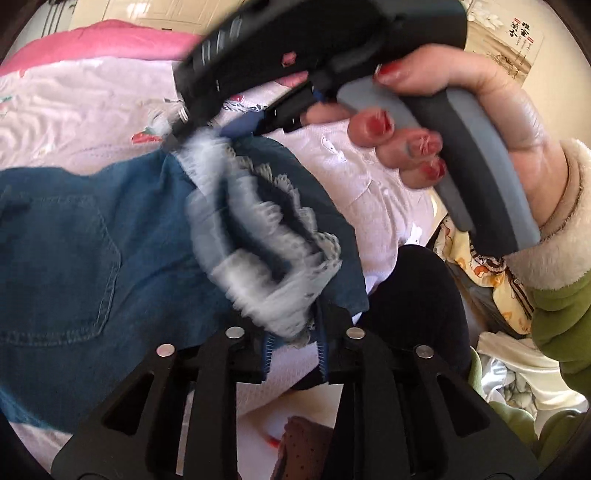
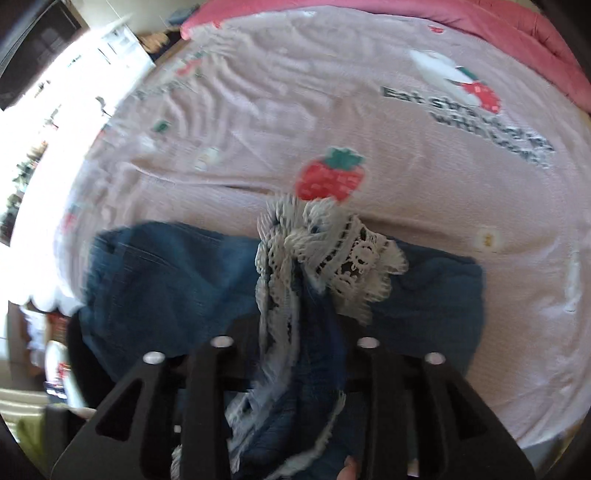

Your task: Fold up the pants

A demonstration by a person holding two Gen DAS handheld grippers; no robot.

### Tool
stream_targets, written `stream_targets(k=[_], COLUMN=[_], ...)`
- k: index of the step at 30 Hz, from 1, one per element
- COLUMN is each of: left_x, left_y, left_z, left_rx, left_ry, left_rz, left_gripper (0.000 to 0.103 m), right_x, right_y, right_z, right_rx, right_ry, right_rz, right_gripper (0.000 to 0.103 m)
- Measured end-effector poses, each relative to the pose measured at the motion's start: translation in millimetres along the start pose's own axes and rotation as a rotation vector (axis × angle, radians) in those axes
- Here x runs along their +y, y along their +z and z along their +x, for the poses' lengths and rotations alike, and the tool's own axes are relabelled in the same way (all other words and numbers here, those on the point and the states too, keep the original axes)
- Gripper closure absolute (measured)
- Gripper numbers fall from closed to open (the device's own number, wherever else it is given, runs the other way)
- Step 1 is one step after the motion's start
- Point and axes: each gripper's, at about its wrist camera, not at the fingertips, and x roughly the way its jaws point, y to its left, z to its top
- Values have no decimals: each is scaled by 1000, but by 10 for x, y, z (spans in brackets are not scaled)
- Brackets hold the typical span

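Lace hem (image 1: 258, 236) is motion-blurred in your left wrist view, so detail is smeared. Fingertips of your left tongs (image 1: 295, 345) are partly covered by it: blue pads (image 1: 267, 350) show a narrow gap, lace and denim sit in it, but I can't tell if the pads press. Right tongs (image 2: 295, 332): fingertips fully buried under cloth in their own view, so grip can't be read there either. In the left view their tip (image 1: 184, 125) meets the lace, blurred.

Pose: your right hand (image 1: 480, 122) wraps the grey handle (image 1: 491, 177), red-painted nails, cream cuff and green sleeve (image 1: 561, 314) cut off at the frame edge. Right tongs point steeply down at the bed.

Pants (image 2: 166, 288): blue denim with white lace trim, lying on the pink sheet (image 2: 258, 110); hem end lifted and bunched between both tongs. Back pocket (image 1: 74, 266) visible.

Writing: sheet print reads "Eat stra…" (image 2: 417, 98), second line starts "with", rest blurred. Wall scroll (image 1: 517, 33) has characters, too small to read.
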Motion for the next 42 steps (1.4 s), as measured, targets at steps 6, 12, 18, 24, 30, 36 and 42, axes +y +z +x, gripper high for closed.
stream_targets(k=[6, 12, 18, 24, 30, 36, 42], left_x=[-5, -25, -6, 135, 175, 177, 193], left_y=[-100, -165, 83, 221, 109, 12, -39], left_z=[-147, -508, -596, -318, -139, -144, -140], left_rx=[10, -56, -113, -91, -11, 8, 15], left_ry=[4, 91, 135, 200, 205, 214, 225], left_rz=[-12, -6, 11, -11, -7, -12, -28], left_gripper=[57, 36, 35, 74, 99, 99, 99], right_x=[-24, -195, -169, -142, -201, -21, 53], right_y=[55, 74, 141, 174, 145, 149, 273], right_z=[-443, -455, -160, 50, 124, -110, 235], right_rx=[-145, -174, -166, -142, -122, -201, -125], right_ry=[65, -20, -70, -64, -40, 46, -47], right_rz=[-30, -111, -251, -271, -235, -253, -279], right_gripper=[54, 52, 52, 68, 94, 95, 93])
